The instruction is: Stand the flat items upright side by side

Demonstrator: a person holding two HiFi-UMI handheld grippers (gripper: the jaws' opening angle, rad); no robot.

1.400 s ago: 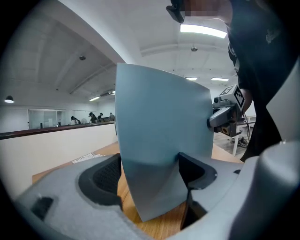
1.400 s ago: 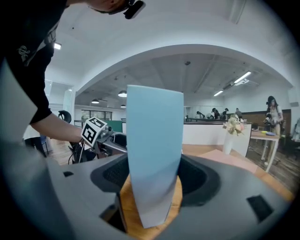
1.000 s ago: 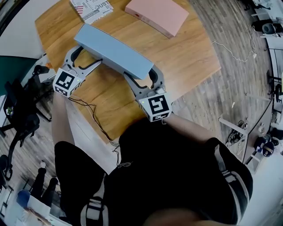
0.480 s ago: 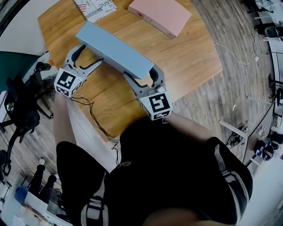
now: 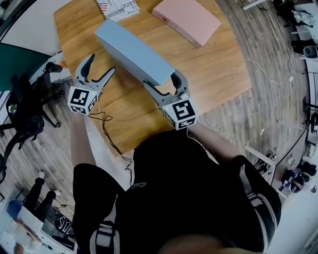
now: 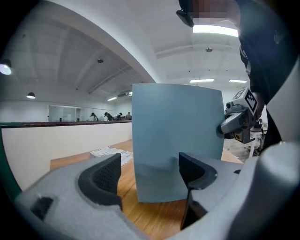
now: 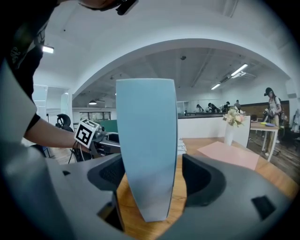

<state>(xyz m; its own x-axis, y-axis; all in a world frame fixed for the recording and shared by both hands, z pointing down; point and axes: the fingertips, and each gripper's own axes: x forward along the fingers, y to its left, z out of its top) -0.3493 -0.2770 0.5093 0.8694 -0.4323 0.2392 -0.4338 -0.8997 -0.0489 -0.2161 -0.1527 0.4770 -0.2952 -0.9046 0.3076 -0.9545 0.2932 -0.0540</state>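
Note:
A blue-grey binder (image 5: 131,52) stands upright on its long edge on the wooden table (image 5: 218,64). My left gripper (image 5: 102,63) is open and sits just short of the binder's left end, not touching it. In the left gripper view the binder (image 6: 176,136) rises beyond the left gripper's (image 6: 150,173) fingers. My right gripper (image 5: 160,79) straddles the binder's near right end. Its jaws are opening, with the binder (image 7: 145,140) between them and a gap at the right pad. A pink flat binder (image 5: 186,20) lies at the table's far side.
A printed magazine (image 5: 118,6) lies flat at the far left corner of the table. The table's near edge runs just behind both grippers. A black chair (image 5: 25,109) stands on the floor to the left. A vase of flowers (image 7: 233,126) stands on a far desk.
My left gripper has let go of the binder's left end and drawn back toward me. The right gripper's jaws have widened around the binder's right end. The binder stays upright.

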